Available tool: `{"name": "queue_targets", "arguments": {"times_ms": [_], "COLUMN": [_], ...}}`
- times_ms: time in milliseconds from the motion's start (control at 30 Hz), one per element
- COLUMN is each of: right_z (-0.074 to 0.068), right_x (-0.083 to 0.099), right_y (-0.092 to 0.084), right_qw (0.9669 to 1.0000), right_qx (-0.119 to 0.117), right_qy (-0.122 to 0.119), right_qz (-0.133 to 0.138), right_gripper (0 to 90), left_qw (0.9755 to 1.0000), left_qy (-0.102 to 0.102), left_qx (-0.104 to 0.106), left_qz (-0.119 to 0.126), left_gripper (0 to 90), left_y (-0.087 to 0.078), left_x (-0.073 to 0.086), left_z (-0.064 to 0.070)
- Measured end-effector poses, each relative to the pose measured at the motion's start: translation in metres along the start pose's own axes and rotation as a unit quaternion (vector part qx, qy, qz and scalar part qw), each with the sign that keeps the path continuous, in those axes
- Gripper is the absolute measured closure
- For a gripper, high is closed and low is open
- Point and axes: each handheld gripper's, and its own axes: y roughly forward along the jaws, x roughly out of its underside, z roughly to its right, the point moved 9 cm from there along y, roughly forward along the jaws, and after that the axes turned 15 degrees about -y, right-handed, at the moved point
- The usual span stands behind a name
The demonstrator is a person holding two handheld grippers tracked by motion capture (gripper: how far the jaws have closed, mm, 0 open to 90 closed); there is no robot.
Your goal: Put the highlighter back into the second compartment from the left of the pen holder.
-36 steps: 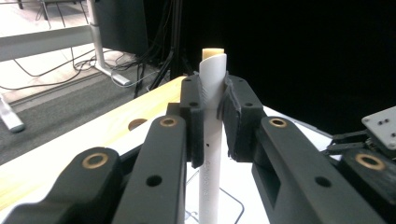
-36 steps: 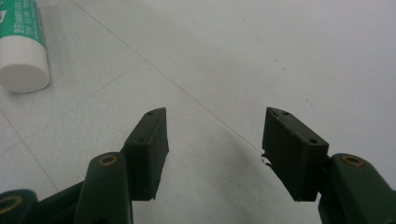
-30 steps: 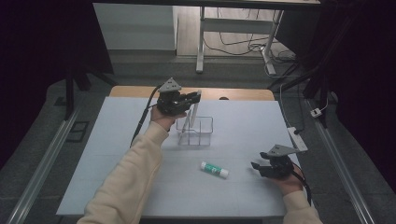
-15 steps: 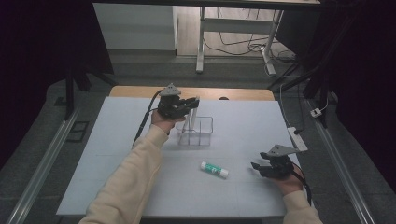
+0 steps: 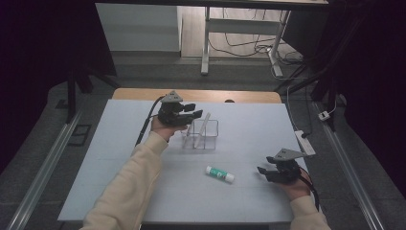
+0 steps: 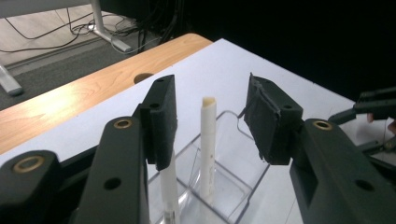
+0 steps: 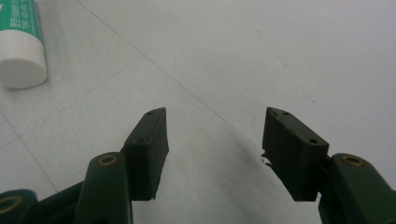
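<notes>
- Left gripper (image 5: pixel 191 114) is seen lower than in the earlier frames, brought down to the top of the clear holder (image 5: pixel 201 140); its jaws have just been opening and now stand apart, released.
- Between those parted jaws in the left gripper view a white stick (image 6: pixel 207 144) stands upright in the holder, touched by neither pad; a second white stick (image 6: pixel 169 186) is seen just under the left-hand pad.
- Right gripper (image 5: pixel 264 171) is found in the same place as before, at the near right of the table (image 5: pixel 119 191), its jaws released and bare tabletop seen between them.
- A glue stick (image 5: pixel 220 174) lies flat where it lay earlier, near the middle of the table and just left of the right gripper, apart from it.
- Counted: two grippers, one clear holder with at least two compartments, two white sticks in it, one glue stick.
- The holder is placed toward the far middle of the table, just right of the left hand.
</notes>
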Motion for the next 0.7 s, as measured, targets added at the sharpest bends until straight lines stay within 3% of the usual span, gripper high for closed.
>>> {"name": "queue_targets", "arguments": {"times_ms": [400,700], "right_z": [0.000,0.000], "right_x": [-0.001,-0.001], "right_y": [0.000,0.000], "right_qw": [1.0000,1.0000], "right_qx": [0.001,0.002], "right_qy": [0.000,0.000], "right_qz": [0.001,0.001], "right_gripper": [40.2,40.3], "left_qw": [0.9994,0.9990], "left_qy": [0.019,-0.005], "left_qx": [-0.019,-0.039], "left_qz": [-0.020,-0.019], "left_gripper": [50.8,49.5], "left_y": [-0.024,-0.044], "left_x": [0.023,0.043], "left_z": [-0.004,-0.019]}}
